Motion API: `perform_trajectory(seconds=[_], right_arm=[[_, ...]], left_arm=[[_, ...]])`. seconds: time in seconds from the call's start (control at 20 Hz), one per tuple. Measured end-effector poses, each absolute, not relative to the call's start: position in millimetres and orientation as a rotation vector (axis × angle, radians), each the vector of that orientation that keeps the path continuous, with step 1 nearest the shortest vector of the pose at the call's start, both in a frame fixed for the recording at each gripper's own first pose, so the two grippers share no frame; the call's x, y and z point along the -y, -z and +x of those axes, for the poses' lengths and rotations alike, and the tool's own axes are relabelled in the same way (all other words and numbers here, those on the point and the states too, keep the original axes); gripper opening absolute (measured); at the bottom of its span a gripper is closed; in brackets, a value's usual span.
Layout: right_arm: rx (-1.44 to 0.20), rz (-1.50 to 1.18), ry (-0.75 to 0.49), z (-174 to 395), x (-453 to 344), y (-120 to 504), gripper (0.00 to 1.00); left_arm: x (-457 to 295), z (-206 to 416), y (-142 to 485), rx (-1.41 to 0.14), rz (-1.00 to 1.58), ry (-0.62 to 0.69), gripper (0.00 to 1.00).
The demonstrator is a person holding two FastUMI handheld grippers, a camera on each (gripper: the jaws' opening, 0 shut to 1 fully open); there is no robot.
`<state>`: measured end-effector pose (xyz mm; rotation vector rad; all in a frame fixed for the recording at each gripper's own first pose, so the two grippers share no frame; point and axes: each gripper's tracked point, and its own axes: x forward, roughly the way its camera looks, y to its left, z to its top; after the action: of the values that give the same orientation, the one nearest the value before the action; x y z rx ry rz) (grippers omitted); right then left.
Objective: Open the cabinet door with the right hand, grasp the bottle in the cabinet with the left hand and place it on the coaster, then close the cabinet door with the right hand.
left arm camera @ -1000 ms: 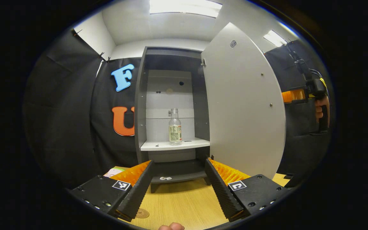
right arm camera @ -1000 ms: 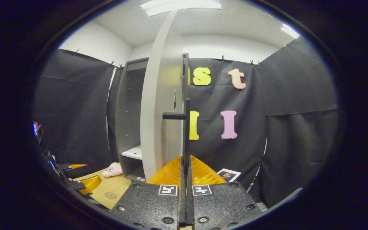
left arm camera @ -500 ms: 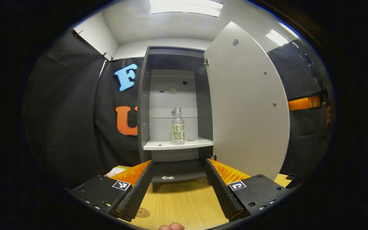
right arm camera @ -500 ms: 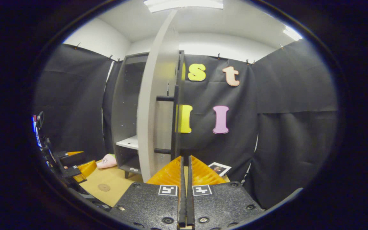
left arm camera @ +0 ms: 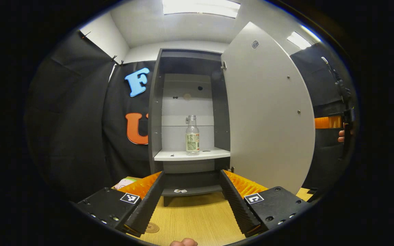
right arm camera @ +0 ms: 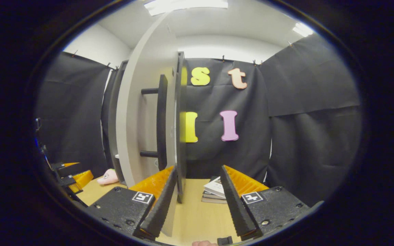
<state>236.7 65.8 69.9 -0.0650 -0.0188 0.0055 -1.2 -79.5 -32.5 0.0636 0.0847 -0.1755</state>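
Now right gripper [right arm camera: 197,194]: we are spreading jaws, off the door handle [right arm camera: 162,121].
Left gripper [left arm camera: 192,196]: jaws gaping, facing bottle [left arm camera: 192,135].

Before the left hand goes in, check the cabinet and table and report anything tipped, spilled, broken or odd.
Nothing stands out. The bottle stands upright on the white shelf, nothing spilled around it. The cabinet door is swung wide open and looks intact. The coaster lies flat on the table.
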Motion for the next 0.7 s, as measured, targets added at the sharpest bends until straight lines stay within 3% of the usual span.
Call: perform_trajectory(seconds=[0.2,0.7], right_arm=[[0.023,-0.024,-0.027,243.6,-63.7,-69.6,0.87],[0.02,-0.017,-0.003,247.6,-61.6,-69.4,0.86]], left_arm=[[81.3,28.0,18.5,-0.048,0.06,0.185,0.95],[97.2,182.4,-26.0,0.025,0.027,0.19,0.95]])
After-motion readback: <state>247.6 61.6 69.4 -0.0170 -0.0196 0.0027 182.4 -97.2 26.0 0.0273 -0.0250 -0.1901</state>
